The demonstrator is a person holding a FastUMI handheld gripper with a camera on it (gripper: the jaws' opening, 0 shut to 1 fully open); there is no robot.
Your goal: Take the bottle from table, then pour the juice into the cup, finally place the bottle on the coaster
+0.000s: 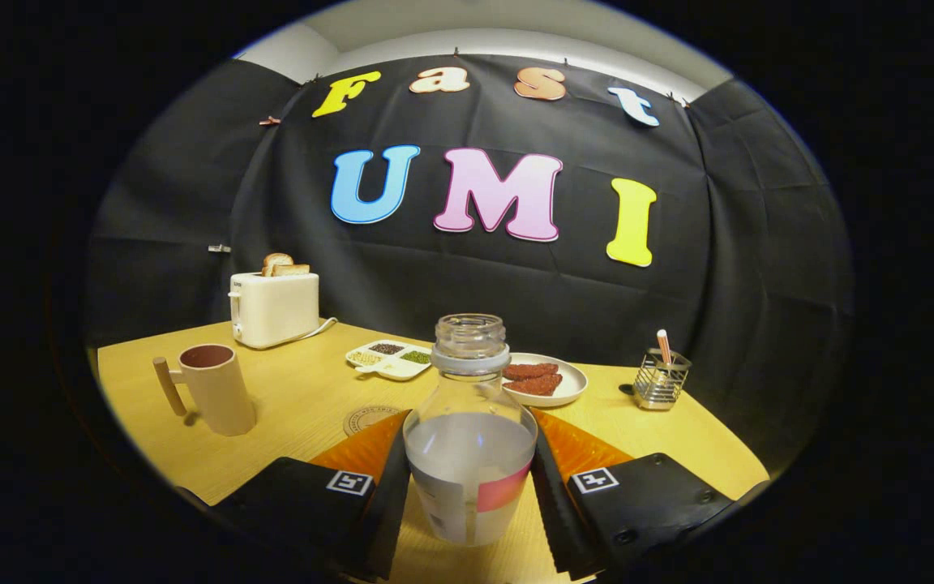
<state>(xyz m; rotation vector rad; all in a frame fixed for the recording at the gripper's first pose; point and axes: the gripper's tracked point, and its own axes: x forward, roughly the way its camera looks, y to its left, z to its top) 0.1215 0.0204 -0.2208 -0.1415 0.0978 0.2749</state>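
Clamping bottle (470, 430) | tongs (470, 487) level, both fingers pressing its sides | cup (214, 388) beyond-left

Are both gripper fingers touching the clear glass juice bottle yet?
Touching. In the gripper view, the clear glass bottle stands between the gripper fingers, with both inner faces pressed against its sides and no gap on either side.

— What is the gripper (471, 478) doing right now?

— It is sitting level, pointing straight ahead, with its two fingers (390, 487) reaching forward side by side.

— Is it gripping anything?

— Yes, the fingers are pressing in from both sides on the bottle (469, 454) (each one is lying flat against the glass), and the jaws are standing only partway apart.
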